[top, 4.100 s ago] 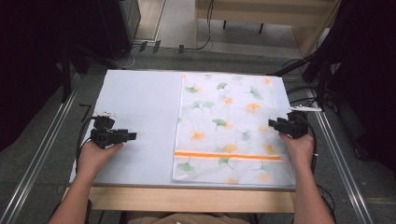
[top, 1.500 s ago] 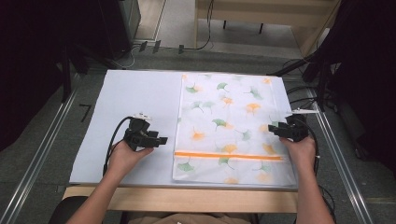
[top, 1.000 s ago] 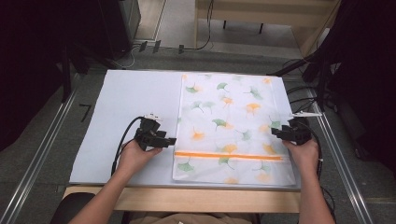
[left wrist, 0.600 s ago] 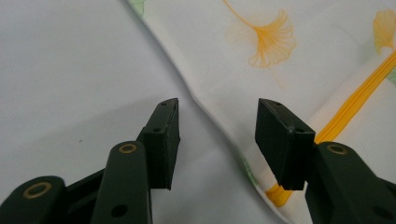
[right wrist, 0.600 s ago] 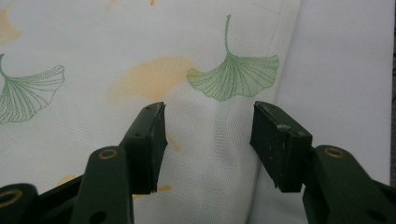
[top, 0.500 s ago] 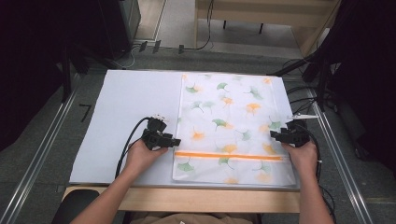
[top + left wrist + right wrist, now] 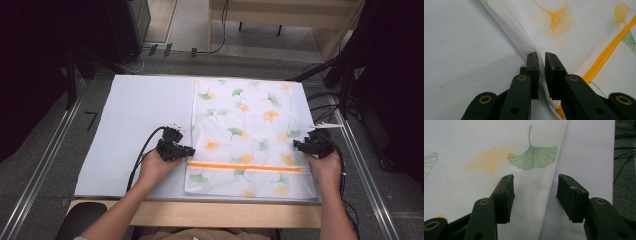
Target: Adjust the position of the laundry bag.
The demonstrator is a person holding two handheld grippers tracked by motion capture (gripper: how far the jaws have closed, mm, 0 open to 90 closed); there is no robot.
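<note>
A white mesh laundry bag (image 7: pixel 250 125) printed with ginkgo leaves lies flat on the right half of the table, an orange zipper (image 7: pixel 245 166) running across its near end. My left gripper (image 7: pixel 191 150) is at the bag's left edge just above the zipper. Its jaws have just been closing and now pinch the bag's edge (image 7: pixel 524 42) between them, as the left gripper view (image 7: pixel 542 56) shows. My right gripper (image 7: pixel 296 145) sits at the bag's right edge. Its jaws (image 7: pixel 535 182) have just been closing a little but still stand apart, astride the bag's edge (image 7: pixel 549 195) without pressing it.
A white sheet (image 7: pixel 135 110) covers the table, bare to the left of the bag. Cables (image 7: pixel 325 100) lie off the table's right side. Metal rails (image 7: pixel 45 165) run along both sides, and the wooden front edge (image 7: pixel 200 212) is near the person's forearms.
The left hand has travelled right across the white sheet to the bag's left edge, and its jaws have closed there. The right hand has shifted only slightly along the right edge.
</note>
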